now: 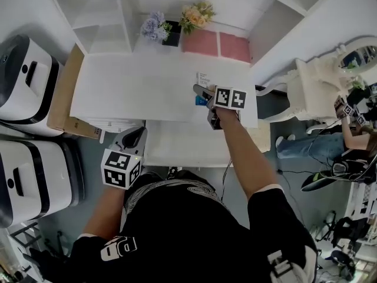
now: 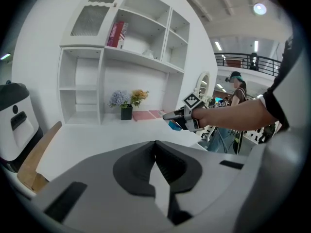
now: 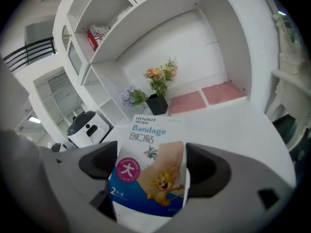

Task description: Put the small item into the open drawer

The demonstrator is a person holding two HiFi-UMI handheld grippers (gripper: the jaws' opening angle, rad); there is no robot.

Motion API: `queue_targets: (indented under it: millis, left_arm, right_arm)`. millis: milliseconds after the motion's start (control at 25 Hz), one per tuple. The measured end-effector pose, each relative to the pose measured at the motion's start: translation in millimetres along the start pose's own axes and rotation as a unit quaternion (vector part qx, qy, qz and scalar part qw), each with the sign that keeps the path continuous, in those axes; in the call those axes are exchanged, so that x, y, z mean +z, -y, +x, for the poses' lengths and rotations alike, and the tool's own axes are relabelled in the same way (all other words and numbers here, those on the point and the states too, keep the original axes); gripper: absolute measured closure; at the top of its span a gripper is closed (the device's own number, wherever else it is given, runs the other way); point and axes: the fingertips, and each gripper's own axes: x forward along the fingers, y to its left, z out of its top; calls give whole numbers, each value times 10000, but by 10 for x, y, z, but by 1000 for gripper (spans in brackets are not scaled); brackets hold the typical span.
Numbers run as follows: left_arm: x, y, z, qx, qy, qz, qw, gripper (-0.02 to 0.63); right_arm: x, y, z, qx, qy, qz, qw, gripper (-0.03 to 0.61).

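Note:
My right gripper is shut on the small item, a flat bandage packet with a cartoon print, held upright between the jaws above the white desk. From the head view only the packet's blue edge shows, near the desk's front right. The left gripper view shows the same packet in that gripper over the desk. The open drawer sticks out below the desk's front edge, just nearer than the packet. My left gripper hangs left of the drawer, its jaws together and holding nothing.
A black pot of flowers and two pink pads sit at the desk's back under white shelves. Two white appliances and a cardboard sheet stand at the left. At the right is a white vanity chair.

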Motion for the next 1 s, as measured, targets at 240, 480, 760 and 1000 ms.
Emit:
queue_targets:
  millis: [240,480,760,1000]
  left_arm:
    - [-53,27,-168,-274,51,33,9996,600]
    - [-201,42,-309,-471,-5,47,9989,600]
    - [-378,132,-352,-633,-118,578,9962,600]
    - [-553,289,-408,-964,-149,514,9939,600]
  right_arm:
    - [-164,-309,-457,70,400,345,9986,143]
    - [-382,-642,-908,310,917,802,9921,143]
    - [-789,-855,-1146,311,1017,1024,9890,143]
    - [-1108,-987,-1329,163,976,990,9902,143]
